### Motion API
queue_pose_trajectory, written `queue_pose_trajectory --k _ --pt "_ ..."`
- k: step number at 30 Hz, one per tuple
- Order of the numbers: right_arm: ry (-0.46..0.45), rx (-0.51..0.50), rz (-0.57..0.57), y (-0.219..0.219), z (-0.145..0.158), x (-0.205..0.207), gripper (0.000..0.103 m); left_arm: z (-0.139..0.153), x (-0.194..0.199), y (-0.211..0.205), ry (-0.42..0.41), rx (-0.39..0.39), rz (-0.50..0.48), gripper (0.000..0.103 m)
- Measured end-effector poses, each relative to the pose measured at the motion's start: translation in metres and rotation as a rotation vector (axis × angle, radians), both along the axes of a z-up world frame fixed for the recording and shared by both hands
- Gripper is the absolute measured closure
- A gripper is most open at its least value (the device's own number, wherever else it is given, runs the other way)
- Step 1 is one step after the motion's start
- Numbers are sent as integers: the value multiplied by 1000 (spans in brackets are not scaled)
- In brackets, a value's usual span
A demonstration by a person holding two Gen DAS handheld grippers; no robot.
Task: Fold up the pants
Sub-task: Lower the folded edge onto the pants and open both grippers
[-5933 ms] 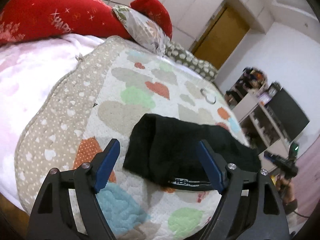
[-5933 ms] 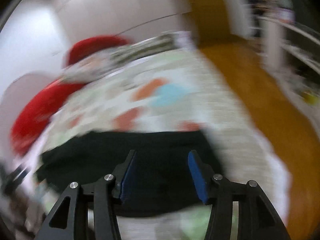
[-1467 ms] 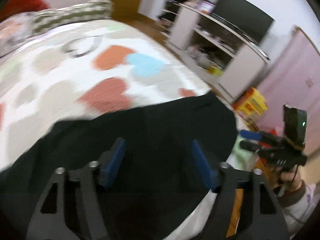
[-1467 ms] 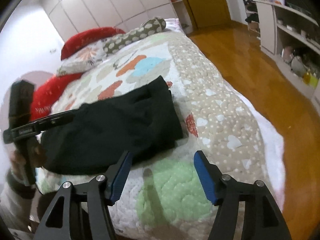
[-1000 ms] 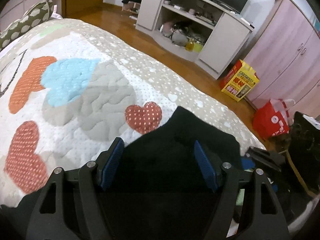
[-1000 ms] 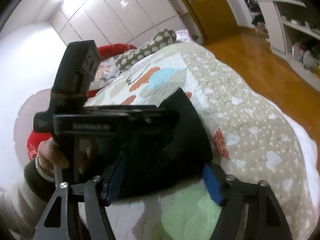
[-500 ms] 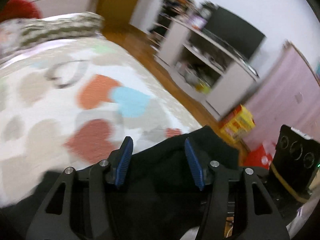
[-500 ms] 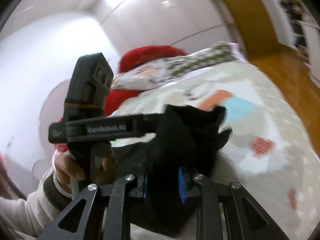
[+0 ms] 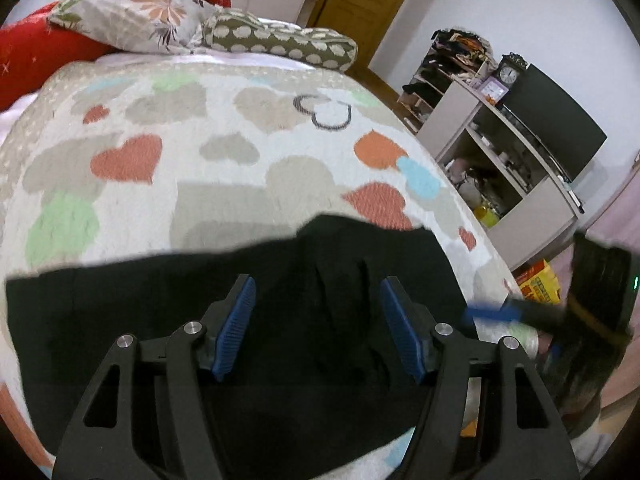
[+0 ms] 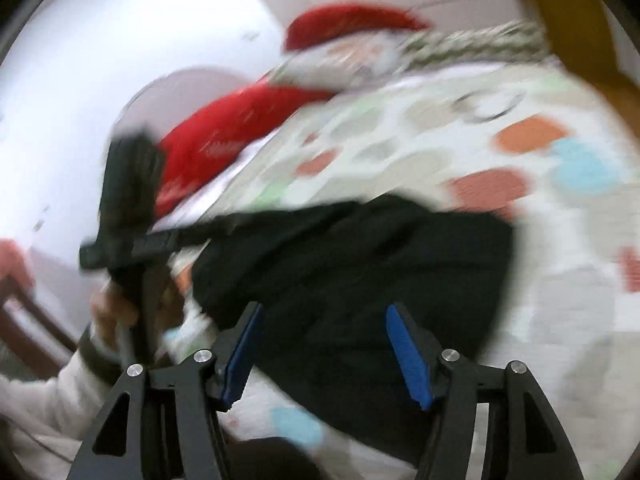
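The black pants (image 9: 248,320) lie across the near end of the heart-patterned quilt (image 9: 208,152) on the bed, a dark, folded-over slab with a raised, creased hump toward its right end; pillows (image 9: 132,20) sit well apart at the far end.

The left gripper (image 9: 316,320) hovers over the middle of the cloth, its jaws spread and opening, the blue pads clear of the fabric with nothing pinched between them; the right gripper (image 10: 324,344) likewise hangs above the pants (image 10: 360,264) in a blurred view, its jaws apart and opening, no cloth caught between the pads as far as the blur allows. In the left wrist view the right gripper shows at the right edge, smeared by motion.

The garment looks soft, light and limp, probably a knit; it will sag and drape from any single pinch, and stacked layers may slide over one another on the quilt; it is in no way fragile. The sensible hold is on an edge or corner, each gripper pinching through all layers at opposite ends of one side, so the fold carries over evenly; grasping the hump in the middle would likely bunch it.
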State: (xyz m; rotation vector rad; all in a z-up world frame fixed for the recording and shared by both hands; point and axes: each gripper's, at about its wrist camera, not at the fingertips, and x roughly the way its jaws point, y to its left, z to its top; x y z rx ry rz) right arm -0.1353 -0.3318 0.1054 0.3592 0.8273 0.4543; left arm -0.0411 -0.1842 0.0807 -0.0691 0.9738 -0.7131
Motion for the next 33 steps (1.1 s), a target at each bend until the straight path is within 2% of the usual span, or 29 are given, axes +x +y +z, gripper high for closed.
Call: queue_pose_trajectory --k 4,7,11,12,14,16,17,20,24,28,30,32,33 --pt "24 18 -108 -23 -10 2 41 -20 -13 -25 40 15 -26 38" --pt "60 -39 -136 -21 -29 14 41 -41 -18 -44 83 50 -40 38" --pt "86 -46 -155 -24 -40 18 41 -46 -24 -54 31 76 -13 40" --pt "79 -38 -159 -26 -38 17 41 -44 -24 -51 41 69 -8 56" --pt "59 -26 -155 -30 -31 14 41 -39 -23 -43 71 43 -5 79" --pt "30 -40 -146 -27 -19 10 41 -33 -26 -32 79 15 14 82" --pt "19 -47 -139 -24 -16 10 41 -28 -29 -26 66 10 24 88" --pt "4 -54 -99 -12 -12 13 40 -26 -34 -21 50 11 35 89" --pt "52 -85 -70 5 -25 28 40 -38 -34 -21 67 47 53 89" --pt "51 -123 -49 16 -28 34 40 -36 -39 -12 47 68 96 89" --pt "67 -146 -43 20 -32 40 40 -37 -40 -7 37 89 122 84" --pt "110 -204 -20 30 -43 50 40 -38 -40 -1 35 101 145 79" --pt "103 -239 -9 36 -45 52 39 -38 -41 2 34 106 155 76"
